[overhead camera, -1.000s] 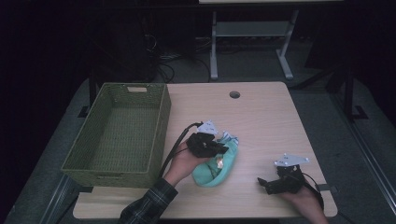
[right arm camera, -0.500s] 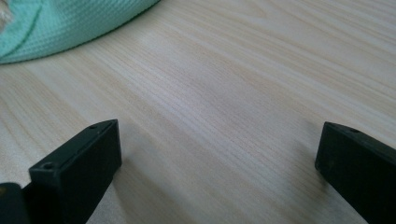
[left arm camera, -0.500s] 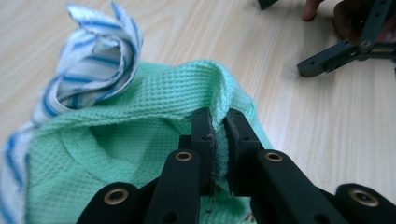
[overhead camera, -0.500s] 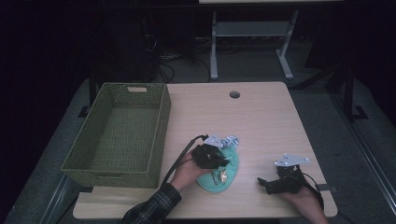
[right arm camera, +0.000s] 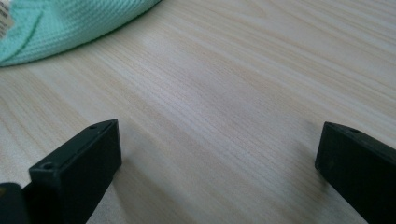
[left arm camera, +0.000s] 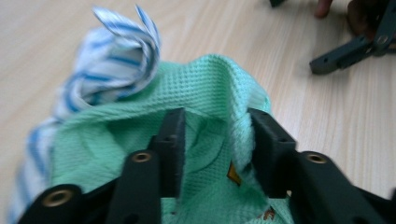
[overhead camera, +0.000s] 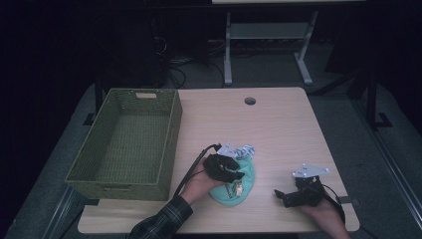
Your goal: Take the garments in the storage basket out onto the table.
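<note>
Wood table (overhead camera: 278,124) | dark room | left claw (left arm camera: 217,140) just opening over green cloth (left arm camera: 205,93) | right claw (right arm camera: 219,163) wide

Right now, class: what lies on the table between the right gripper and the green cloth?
Nothing: in the high view, bare wooden table separates the right gripper from the green cloth. The right gripper view shows the same bare wood ahead of its open jaws.

A mint-green waffle-textured cloth (left arm camera: 210,93) is seen at centre frame, a white cloth with blue stripes (left arm camera: 112,60) at upper left; pale wood grain is shown by the table (right arm camera: 224,93); an olive-green woven basket (overhead camera: 124,144) is seen at left.
</note>
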### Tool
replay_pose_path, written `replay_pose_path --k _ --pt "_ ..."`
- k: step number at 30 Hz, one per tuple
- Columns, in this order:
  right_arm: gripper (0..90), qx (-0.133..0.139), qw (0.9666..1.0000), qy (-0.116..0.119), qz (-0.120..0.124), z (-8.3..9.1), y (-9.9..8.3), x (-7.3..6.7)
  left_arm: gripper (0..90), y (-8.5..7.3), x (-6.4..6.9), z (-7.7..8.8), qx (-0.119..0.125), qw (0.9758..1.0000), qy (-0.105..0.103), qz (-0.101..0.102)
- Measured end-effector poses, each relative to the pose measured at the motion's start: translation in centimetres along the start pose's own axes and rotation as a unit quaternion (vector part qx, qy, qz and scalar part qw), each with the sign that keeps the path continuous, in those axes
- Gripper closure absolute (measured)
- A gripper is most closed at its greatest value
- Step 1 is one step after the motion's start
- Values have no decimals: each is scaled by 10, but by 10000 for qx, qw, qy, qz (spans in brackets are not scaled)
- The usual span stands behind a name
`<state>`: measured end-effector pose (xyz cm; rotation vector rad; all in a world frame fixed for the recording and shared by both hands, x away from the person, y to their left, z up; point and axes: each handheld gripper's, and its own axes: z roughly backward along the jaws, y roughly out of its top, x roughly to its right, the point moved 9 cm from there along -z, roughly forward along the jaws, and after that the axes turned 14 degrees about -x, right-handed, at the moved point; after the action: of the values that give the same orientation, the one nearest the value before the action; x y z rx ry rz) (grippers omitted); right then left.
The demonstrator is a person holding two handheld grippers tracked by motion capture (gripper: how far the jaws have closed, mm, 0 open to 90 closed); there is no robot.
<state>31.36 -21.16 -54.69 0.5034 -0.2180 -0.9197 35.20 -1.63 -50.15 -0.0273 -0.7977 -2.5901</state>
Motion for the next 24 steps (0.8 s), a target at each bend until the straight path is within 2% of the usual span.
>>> replay_pose_path --k 5,10,13,17,20,21,24 --pt "0 1 10000 1 3 0 0 0 507 -6 0 16 8 9999 97 -34" --pt "0 1 10000 -1 -4 0 0 0 509 -15 -4 33 91 9997 234 77" --pt "0 -1 10000 -4 7 0 0 0 549 -23 -9 38 34 9992 381 108" --pt "0 -3 10000 -1 5 0 0 0 675 -35 -7 39 -59 9990 377 213" --pt "0 2 10000 -2 8 0 0 0 723 -46 -2 36 -320 9986 388 176" --pt "0 -2 10000 -1 7 0 0 0 741 -49 -1 34 -365 9981 419 269" --pt "0 -1 10000 -1 7 0 0 0 786 -61 1 29 -661 9966 429 250"
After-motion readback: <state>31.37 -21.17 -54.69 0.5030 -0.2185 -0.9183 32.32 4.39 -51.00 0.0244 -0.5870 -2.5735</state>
